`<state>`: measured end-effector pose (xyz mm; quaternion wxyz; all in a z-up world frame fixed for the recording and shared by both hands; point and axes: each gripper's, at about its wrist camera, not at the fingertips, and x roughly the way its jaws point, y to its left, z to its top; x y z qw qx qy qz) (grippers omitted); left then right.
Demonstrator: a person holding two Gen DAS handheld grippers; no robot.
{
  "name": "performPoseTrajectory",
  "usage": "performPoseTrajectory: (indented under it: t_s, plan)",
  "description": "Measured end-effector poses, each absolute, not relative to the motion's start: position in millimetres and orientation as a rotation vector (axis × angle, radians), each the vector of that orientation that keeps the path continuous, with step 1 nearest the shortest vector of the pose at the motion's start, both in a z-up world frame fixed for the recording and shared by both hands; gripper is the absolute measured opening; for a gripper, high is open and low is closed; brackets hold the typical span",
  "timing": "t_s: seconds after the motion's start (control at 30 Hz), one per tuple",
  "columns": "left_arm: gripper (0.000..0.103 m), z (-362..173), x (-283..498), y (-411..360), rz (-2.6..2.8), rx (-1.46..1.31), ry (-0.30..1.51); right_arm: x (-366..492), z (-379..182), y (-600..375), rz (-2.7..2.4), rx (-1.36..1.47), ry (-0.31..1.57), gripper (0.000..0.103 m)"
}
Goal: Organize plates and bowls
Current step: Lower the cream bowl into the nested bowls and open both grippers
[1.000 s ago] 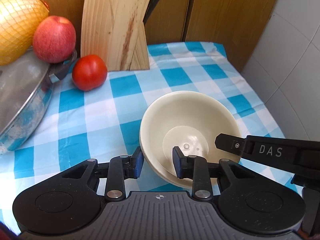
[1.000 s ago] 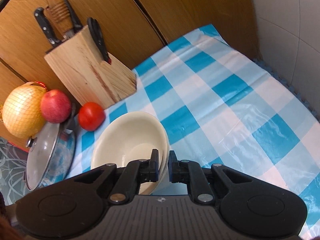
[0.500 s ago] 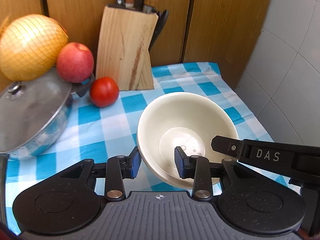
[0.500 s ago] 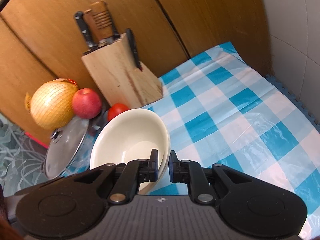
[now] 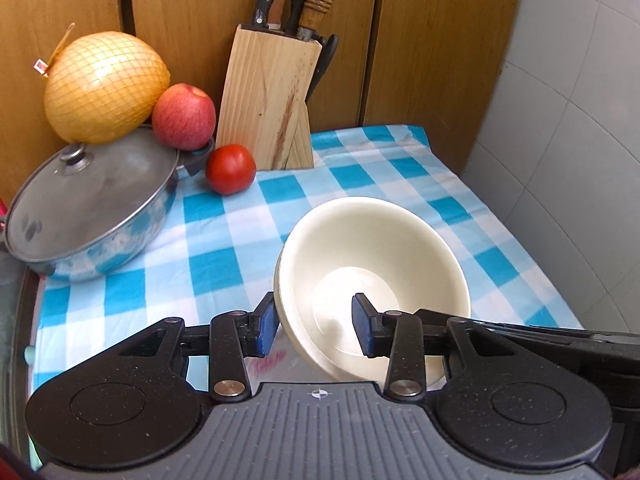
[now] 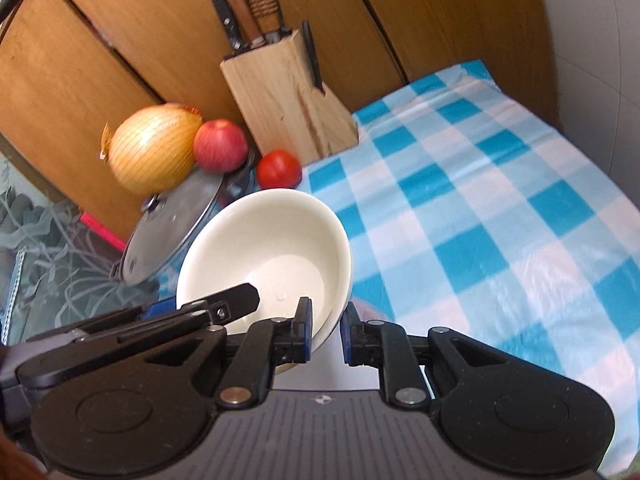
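Note:
A cream bowl (image 5: 372, 248) (image 6: 264, 240), nested in a second one, hangs tilted just above the blue-checked cloth (image 5: 224, 248). My left gripper (image 5: 314, 330) straddles its left rim. Its jaws are opening: the outer pad sits by the wall and the inner pad stands clear inside the bowl. My right gripper (image 6: 325, 332) has the right rim between its pads and still touches it, though its jaws are opening too. One finger (image 5: 540, 340) of the right gripper shows in the left wrist view.
At the back left stands a lidded steel pot (image 5: 92, 208), with a netted pomelo (image 5: 106, 88) and an apple (image 5: 184, 116) on it. A tomato (image 5: 231, 168) lies beside a wooden knife block (image 5: 272, 96). Wooden doors stand behind and a tiled wall (image 5: 580, 160) to the right.
Both grippers have drawn back from the cabinet and risen, and the bowl came with them. The knife block and fruit now look farther off. Both pairs of jaws stand wider.

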<state>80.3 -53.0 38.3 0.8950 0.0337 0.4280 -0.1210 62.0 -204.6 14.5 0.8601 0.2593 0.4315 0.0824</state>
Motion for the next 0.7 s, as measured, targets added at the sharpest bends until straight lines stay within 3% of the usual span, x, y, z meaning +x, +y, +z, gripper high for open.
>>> performPoseTrajectory:
  t_s: [0.7]
  plan:
    - [0.05, 21.1, 27.5, -39.8, -0.254, 0.079, 0.945, 21.3, 0.8, -192.2, 0.213, 0.518, 0.965, 0.016]
